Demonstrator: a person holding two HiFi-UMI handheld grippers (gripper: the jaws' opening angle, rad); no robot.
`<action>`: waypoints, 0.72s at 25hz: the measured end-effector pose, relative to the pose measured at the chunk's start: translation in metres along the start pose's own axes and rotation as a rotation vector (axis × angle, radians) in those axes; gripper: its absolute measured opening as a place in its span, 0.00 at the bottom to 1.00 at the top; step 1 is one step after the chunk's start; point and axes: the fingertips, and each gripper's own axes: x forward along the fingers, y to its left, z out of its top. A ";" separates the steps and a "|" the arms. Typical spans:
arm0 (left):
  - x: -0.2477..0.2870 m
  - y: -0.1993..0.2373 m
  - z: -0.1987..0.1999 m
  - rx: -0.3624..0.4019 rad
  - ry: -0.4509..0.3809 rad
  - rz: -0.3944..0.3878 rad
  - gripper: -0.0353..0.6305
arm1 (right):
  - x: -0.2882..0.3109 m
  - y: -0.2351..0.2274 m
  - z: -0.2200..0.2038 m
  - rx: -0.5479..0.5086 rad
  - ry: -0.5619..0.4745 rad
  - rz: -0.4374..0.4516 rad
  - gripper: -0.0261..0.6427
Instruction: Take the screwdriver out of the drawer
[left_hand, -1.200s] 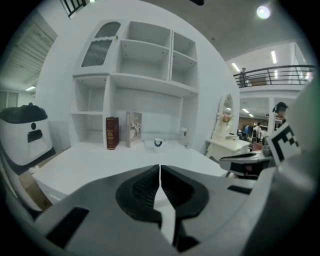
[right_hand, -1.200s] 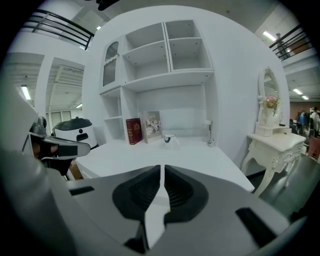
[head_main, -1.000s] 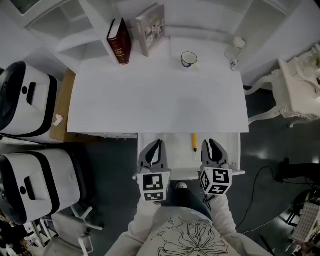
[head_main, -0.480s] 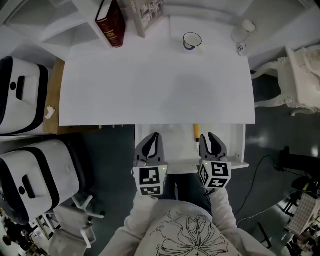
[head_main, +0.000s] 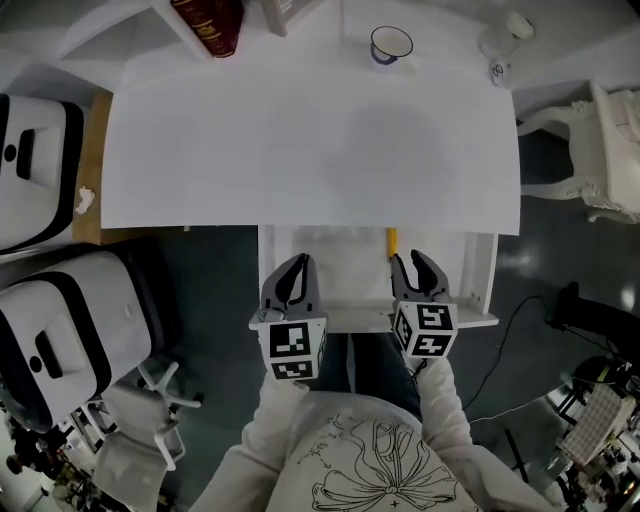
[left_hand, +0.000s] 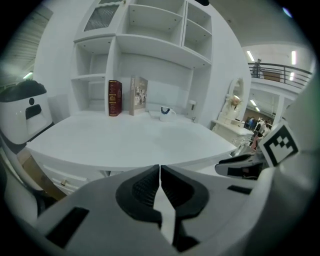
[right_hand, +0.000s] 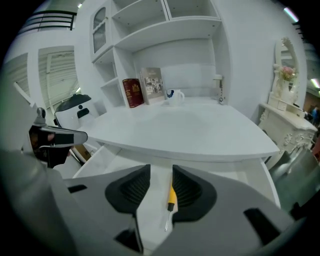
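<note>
The yellow-handled screwdriver (head_main: 390, 240) lies in the open white drawer (head_main: 478, 275) under the desk's front edge, near the drawer's right side. My right gripper (head_main: 412, 262) hangs just over the drawer with its jaws opening. In the right gripper view the screwdriver (right_hand: 171, 194) shows in the gap by the right pad, down on the drawer floor (right_hand: 112, 160), and the pads do not touch it. My left gripper (head_main: 297, 262) hovers over the drawer's left part. Its jaws meet at the tips in the left gripper view (left_hand: 160, 168), with nothing between them.
The white desk top (head_main: 310, 130) carries a red book (head_main: 205, 15), a cup (head_main: 390, 42) and a jar (head_main: 500, 35) at its far edge. White-and-black machines (head_main: 60, 340) stand at the left. A white chair (head_main: 600, 150) stands at the right.
Both grippers have sunk toward the drawer front, and the desk sits higher in the head view. The right gripper's jaws have spread wider. The left jaws stay together.
</note>
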 end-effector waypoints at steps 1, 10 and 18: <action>0.002 -0.001 -0.005 -0.009 0.010 0.004 0.07 | 0.004 -0.002 -0.003 0.000 0.013 0.005 0.24; 0.021 -0.003 -0.030 -0.039 0.052 0.026 0.07 | 0.041 -0.016 -0.033 -0.005 0.125 0.020 0.25; 0.027 0.001 -0.039 -0.065 0.072 0.043 0.07 | 0.070 -0.022 -0.052 0.032 0.194 0.025 0.25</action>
